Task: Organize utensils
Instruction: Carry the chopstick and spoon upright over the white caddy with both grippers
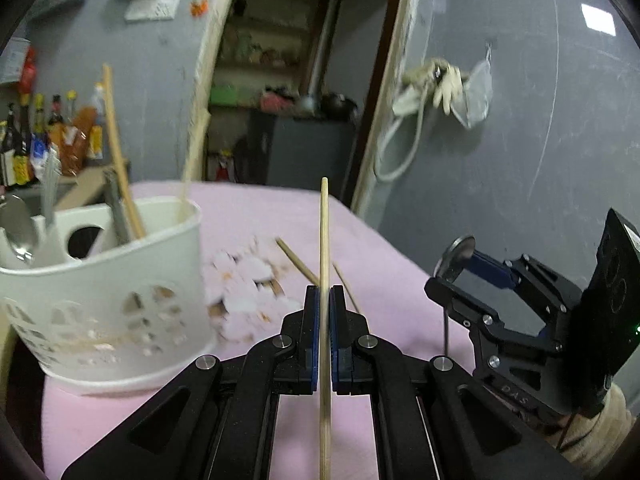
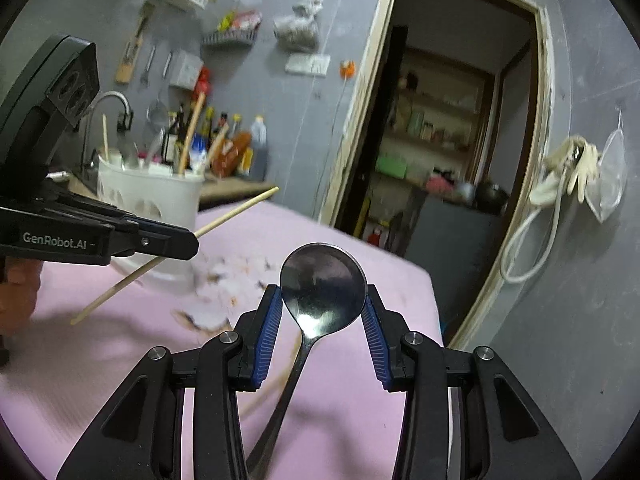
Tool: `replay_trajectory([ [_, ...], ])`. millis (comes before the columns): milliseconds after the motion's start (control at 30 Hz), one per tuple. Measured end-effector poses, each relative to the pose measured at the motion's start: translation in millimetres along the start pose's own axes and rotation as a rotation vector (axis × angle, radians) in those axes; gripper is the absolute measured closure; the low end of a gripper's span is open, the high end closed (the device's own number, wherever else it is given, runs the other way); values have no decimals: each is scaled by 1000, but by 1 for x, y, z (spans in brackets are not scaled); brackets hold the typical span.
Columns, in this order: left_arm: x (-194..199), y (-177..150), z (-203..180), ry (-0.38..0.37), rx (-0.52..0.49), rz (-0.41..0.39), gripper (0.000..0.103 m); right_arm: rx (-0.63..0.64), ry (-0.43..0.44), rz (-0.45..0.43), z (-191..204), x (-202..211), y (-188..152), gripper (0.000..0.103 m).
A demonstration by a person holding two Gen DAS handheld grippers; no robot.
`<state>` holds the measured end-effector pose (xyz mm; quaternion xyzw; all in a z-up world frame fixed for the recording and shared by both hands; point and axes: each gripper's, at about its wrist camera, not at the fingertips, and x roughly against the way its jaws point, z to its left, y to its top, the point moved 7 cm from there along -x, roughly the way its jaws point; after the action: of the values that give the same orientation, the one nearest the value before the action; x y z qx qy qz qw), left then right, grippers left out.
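Pink-covered table [image 1: 248, 208] under everything, w/ the white holder basket [image 1: 120, 304] on its left side, already carrying chopsticks & metal utensils upright. My left tongs [image 1: 325, 304] are clenched on a wooden chopstick [image 1: 325, 240], held above the table just right of the basket, tip pointing away from me. My right tongs [image 2: 324, 320] grip a metal spoon [image 2: 322, 292] by the bowl's edges, handle hanging down toward me. Two loose chopsticks [image 1: 298, 262] lie on the table btwn the tongs & basket.
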<state>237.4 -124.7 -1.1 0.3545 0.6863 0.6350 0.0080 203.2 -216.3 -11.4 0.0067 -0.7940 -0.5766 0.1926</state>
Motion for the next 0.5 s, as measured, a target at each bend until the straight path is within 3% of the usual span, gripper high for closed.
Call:
replay_trajectory([
  [200,20,14,9,25,27,-105,101,-3,7,-89,8,5,27,66],
  [267,30,18,16,30,49,-127,101,-7,2,-113,8,3,37,102],
  [500,62,22,45,71,96,-161,101,-40,66,-76,18,-18,43,101],
])
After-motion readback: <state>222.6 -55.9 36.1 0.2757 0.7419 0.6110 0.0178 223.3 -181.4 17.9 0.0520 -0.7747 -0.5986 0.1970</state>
